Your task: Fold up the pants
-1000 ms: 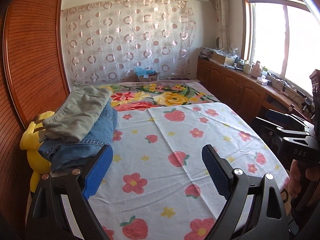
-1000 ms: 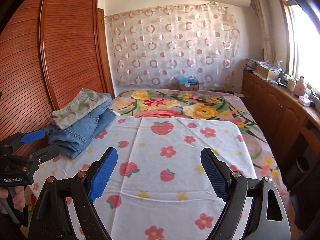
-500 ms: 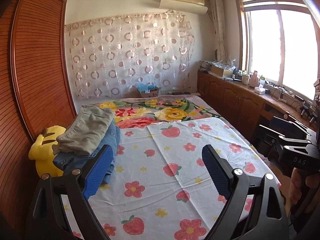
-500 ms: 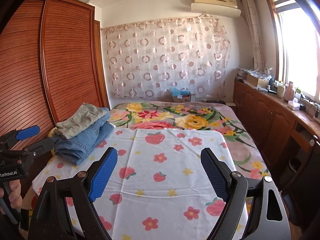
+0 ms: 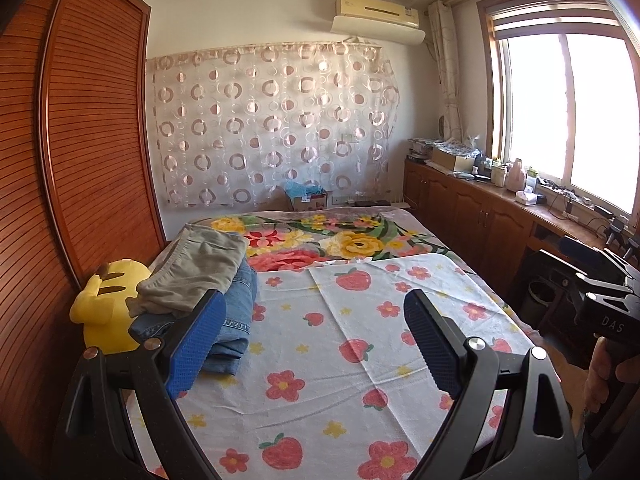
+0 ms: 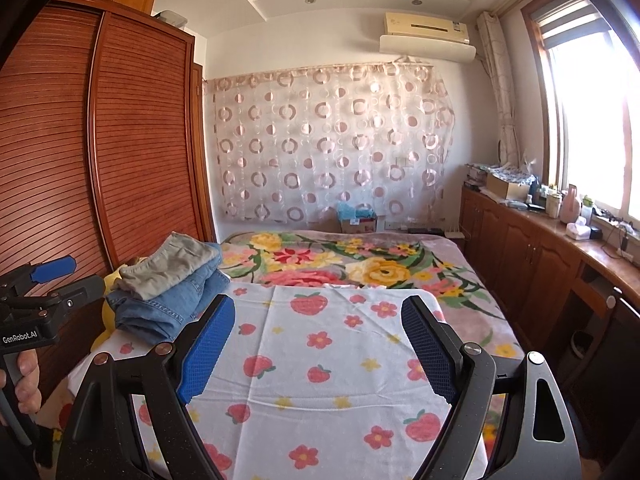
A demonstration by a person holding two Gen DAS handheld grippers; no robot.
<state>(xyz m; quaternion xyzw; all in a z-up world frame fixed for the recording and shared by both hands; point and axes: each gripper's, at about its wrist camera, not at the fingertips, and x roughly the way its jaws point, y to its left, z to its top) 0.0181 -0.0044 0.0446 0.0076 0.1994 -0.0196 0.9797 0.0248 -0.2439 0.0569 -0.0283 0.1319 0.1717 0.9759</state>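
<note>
As far as the two wrist views allow a judgement, the folding is recorded as largely or wholly done.

Item, pants: two pairs are seen folded and stacked. Grey-green pants (image 5: 196,276) lie on top of blue jeans (image 5: 236,312), and the stack rests on the bed (image 5: 400,240) at the edge nearest the wooden wardrobe (image 5: 92,152). Seen from the left gripper (image 5: 312,344), the stack is placed just beyond and partly behind the left-hand finger; seen from the right gripper (image 6: 320,352), it is placed beyond and to the left of the left-hand finger. No contact with either pair is shown.

Item, fingers: both pairs are held spread wide, with nothing between the blue pads (image 5: 196,344). Only the strawberry-print sheet (image 5: 340,360) is framed between them, well below and ahead.

Item, work surface: the sheet is spread flat over the flowered blanket (image 6: 360,256), and no unfolded garment is found on it.

Item, other: a yellow plush toy (image 5: 104,304) is wedged between stack and wardrobe. A hand (image 6: 24,376) is seen on the handle of the left gripper.

Remaining work: none can be identified on the bed; whether further pants wait outside the views cannot be told.
</note>
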